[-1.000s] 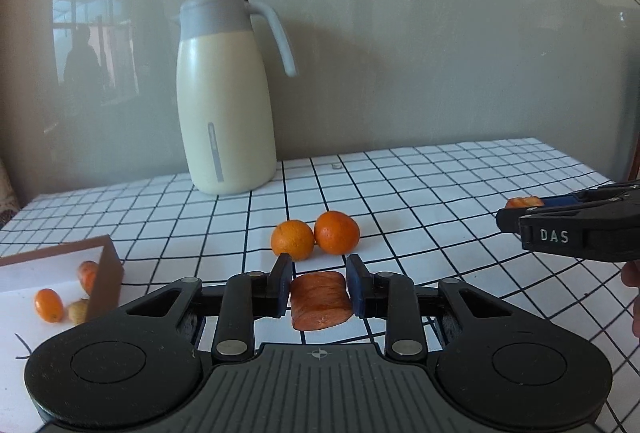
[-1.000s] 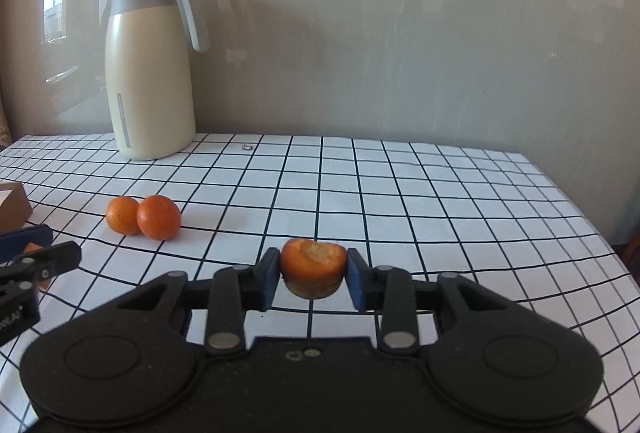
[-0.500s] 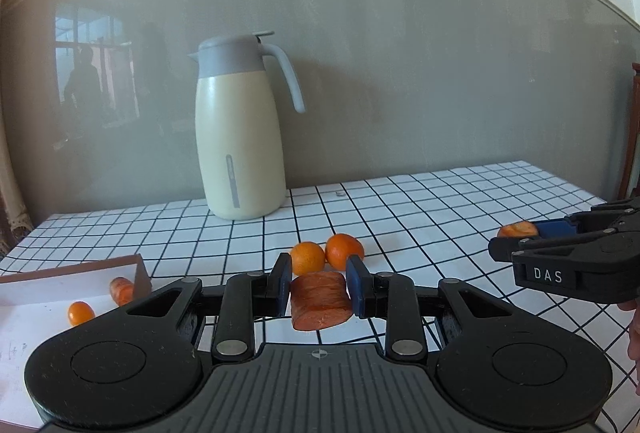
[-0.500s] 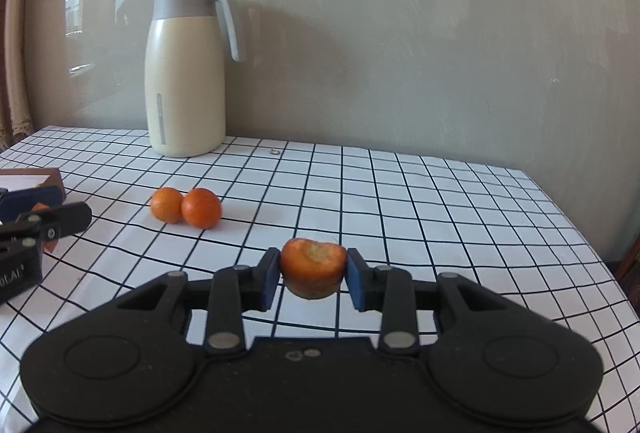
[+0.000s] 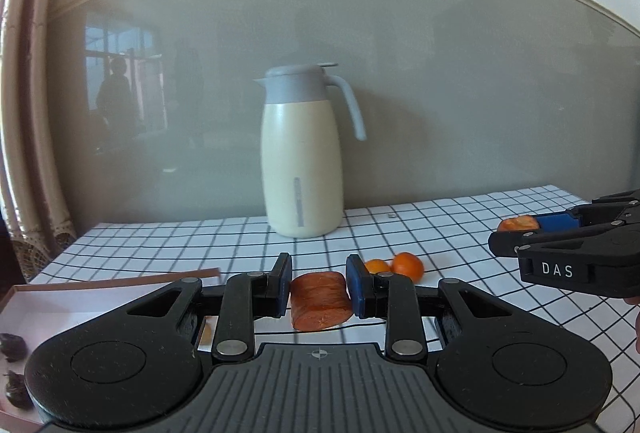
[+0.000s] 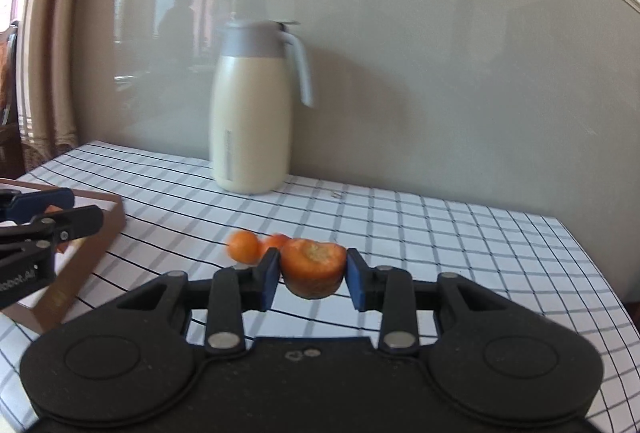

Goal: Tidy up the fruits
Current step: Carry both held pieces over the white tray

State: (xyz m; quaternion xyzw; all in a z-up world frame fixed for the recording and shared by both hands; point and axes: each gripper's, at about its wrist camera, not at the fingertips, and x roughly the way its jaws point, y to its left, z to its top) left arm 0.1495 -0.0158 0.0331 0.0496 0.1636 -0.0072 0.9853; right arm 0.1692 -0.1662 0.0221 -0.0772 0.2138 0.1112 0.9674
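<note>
My left gripper (image 5: 319, 291) is shut on an orange-red fruit piece (image 5: 320, 300), held above the checked table. My right gripper (image 6: 312, 277) is shut on a halved orange fruit (image 6: 313, 266), cut face up. In the left wrist view the right gripper (image 5: 520, 229) shows at the right edge with its fruit (image 5: 517, 223). Two small whole oranges (image 5: 396, 265) lie together on the cloth; they also show in the right wrist view (image 6: 245, 245). A brown-rimmed tray (image 5: 100, 283) lies at the left, also seen in the right wrist view (image 6: 86, 251).
A cream jug with grey lid (image 5: 302, 157) stands at the back of the table near the grey wall; it also shows in the right wrist view (image 6: 253, 113). Dark small fruits (image 5: 12, 347) lie in the tray. A curtain (image 5: 24, 113) hangs at left.
Both grippers have risen and pulled back with their fruit; the jug and oranges look farther and lower. The right gripper has swung left toward the tray.
</note>
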